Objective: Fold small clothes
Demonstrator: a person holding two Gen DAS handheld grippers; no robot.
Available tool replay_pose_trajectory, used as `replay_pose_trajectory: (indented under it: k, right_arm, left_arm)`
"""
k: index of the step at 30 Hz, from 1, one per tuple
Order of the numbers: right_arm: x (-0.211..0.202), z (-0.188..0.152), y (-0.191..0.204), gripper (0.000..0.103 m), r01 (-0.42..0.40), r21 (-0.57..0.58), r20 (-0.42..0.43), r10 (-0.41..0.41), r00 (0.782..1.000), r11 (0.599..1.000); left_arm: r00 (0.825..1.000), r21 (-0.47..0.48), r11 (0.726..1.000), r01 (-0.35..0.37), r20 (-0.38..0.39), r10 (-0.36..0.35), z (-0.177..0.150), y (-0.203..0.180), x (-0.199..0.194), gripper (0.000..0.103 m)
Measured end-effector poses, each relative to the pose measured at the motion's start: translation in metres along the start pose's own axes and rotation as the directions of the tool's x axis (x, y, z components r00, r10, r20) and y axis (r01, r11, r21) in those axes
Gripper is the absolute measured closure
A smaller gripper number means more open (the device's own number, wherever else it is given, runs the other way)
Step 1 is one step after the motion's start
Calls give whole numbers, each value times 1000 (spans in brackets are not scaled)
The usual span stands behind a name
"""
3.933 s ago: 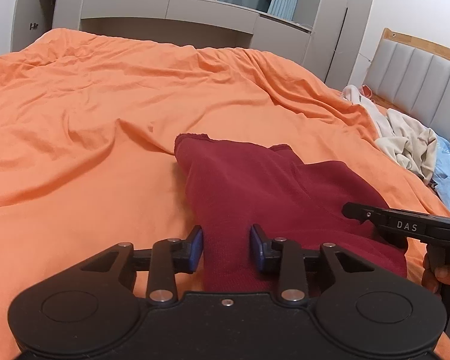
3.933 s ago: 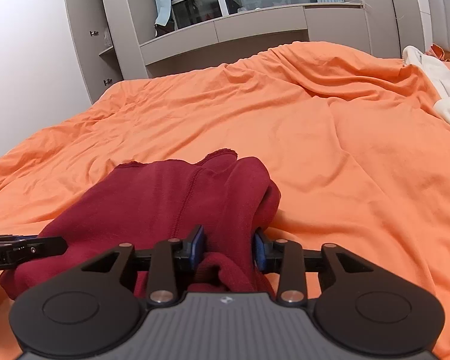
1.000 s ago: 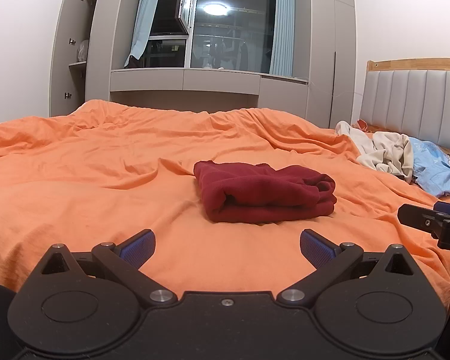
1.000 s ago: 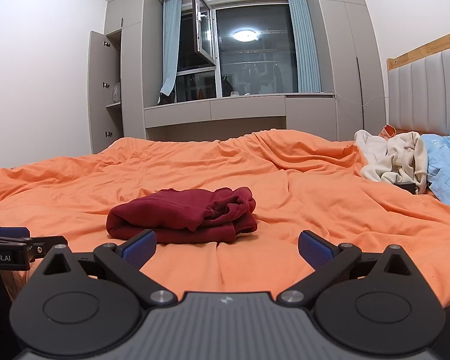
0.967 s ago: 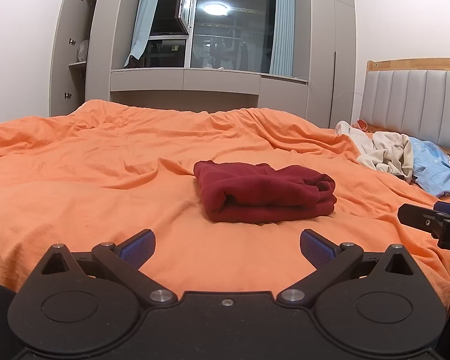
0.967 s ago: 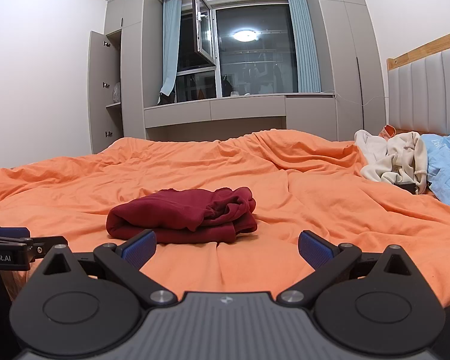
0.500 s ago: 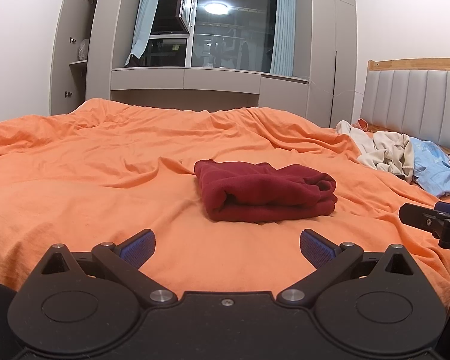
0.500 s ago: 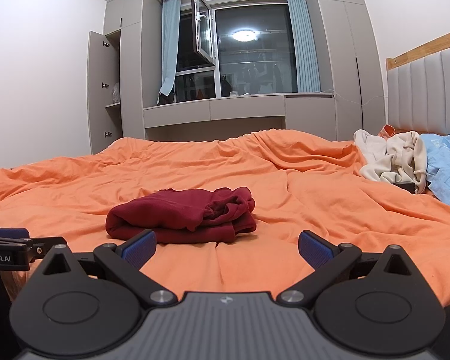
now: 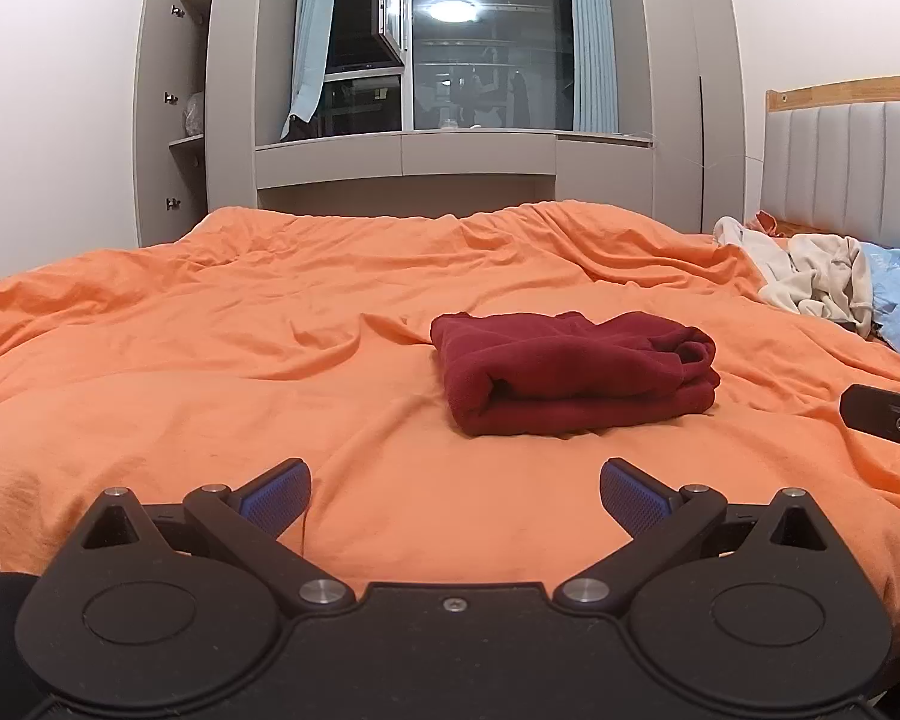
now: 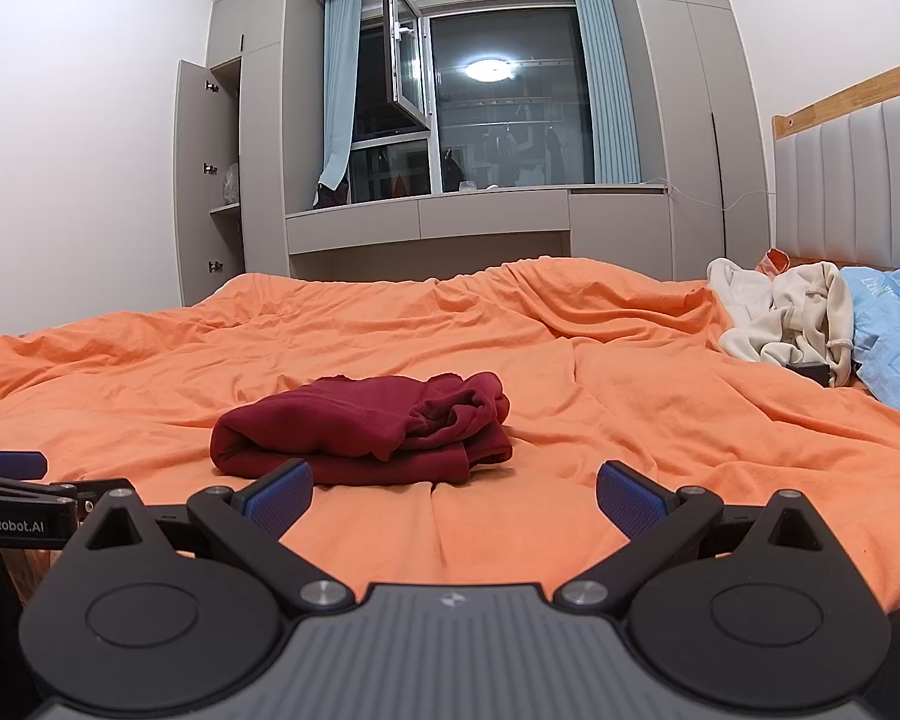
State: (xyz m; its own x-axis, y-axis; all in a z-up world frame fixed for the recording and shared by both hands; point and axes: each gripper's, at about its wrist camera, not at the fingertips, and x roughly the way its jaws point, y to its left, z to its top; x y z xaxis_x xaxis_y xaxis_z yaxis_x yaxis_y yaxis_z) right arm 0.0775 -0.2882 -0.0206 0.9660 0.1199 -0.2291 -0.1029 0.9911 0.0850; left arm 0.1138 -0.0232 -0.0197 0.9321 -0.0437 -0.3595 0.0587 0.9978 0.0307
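A dark red garment [image 9: 573,369] lies folded into a compact stack on the orange bedspread [image 9: 210,360]; the right wrist view shows the same garment [image 10: 360,429] left of centre. My left gripper [image 9: 455,495] is open, its blue pads wide apart, held back from the stack with nothing between them. My right gripper [image 10: 453,495] is open too, empty, and also well short of the garment. Each gripper's black body shows at the edge of the other's view.
A heap of cream clothes [image 10: 780,318] and a light blue garment [image 10: 894,336] lie at the right by the padded headboard [image 10: 852,180]. Grey cabinets and a window [image 10: 498,108] stand beyond the bed. A small dark object [image 10: 810,371] rests by the heap.
Several seconds ago both grippers were shut on the red garment; they have let go and drawn back from it. Over the last second almost nothing has moved.
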Motion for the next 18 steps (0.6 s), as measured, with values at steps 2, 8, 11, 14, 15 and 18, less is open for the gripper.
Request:
replay_pose_trajectory:
  k: [2,8,11,14,15,18]
  right_arm:
    - [0,0,0,0,0,0,-1,0,1000,1000]
    - [1,-3,-1,0,-3,-4,-5,3,1000,1000]
    - [0,-3,-1,0,-3,-4,-7,3,1000,1000]
    - [0,-4,-1,0,-3,-7,-8,3,1000,1000]
    - [0,-4,-1,0,-4,-6,-9,3,1000,1000]
    - [0,-4,-1,0,-3,-6,-9,3,1000,1000]
  left_arm:
    - [1000,-12,1000,7,-3,-7,0,2,0,1]
    - [1000,-17,1000,3,-17,-4,1,5,1,1]
    - [1000,-18,1000,3,-18,-3,1,6,0,1]
    - [1000,-20,1000,5,-19,-6,1,6,0,1]
    - [1000,-20,1000,6,-20,-7,1,6,0,1]
    - [1000,-19,1000,8,-21,-9,2,6,0,1]
